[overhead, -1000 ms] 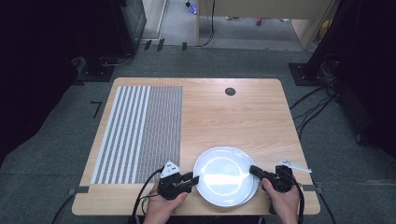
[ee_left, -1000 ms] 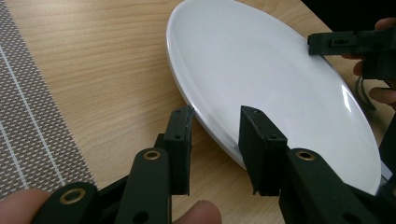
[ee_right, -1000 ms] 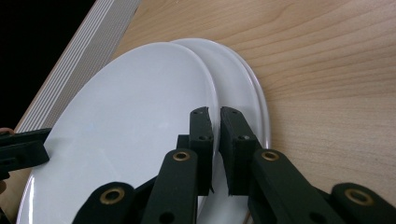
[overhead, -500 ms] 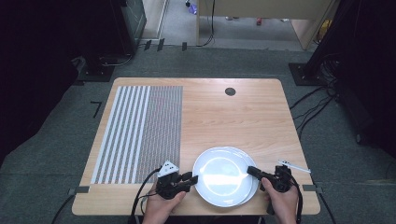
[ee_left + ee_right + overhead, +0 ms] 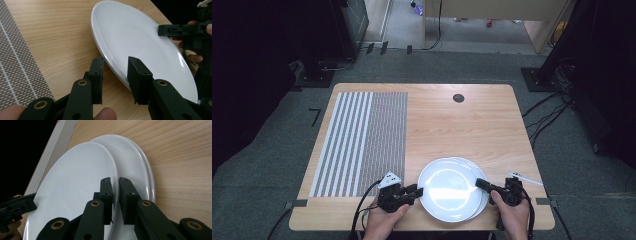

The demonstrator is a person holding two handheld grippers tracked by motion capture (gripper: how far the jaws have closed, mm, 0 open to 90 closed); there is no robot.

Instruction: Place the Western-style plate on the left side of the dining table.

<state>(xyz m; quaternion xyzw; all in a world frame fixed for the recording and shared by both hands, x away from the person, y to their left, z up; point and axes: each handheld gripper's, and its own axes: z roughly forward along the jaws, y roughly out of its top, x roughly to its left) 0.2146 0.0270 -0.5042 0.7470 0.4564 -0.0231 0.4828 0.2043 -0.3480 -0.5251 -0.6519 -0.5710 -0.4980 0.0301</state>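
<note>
A: Where are the plates?

B: Two white plates are stacked near the front edge of the wooden surface (image 5: 472,125), towards its right corner. The top plate (image 5: 447,189) sits shifted left on the lower plate (image 5: 135,167).

A: And the tongs?

B: The right tongs (image 5: 114,182) are clamped on the top plate's right rim, having just been closing. The left tongs (image 5: 115,65) straddle its left rim, also just closing, one jaw above and one below; whether they press I cannot tell. The striped mat (image 5: 362,140) covers the surface's left side.

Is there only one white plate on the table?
No: the right gripper view shows a top plate lying offset on a second plate beneath it.
</note>
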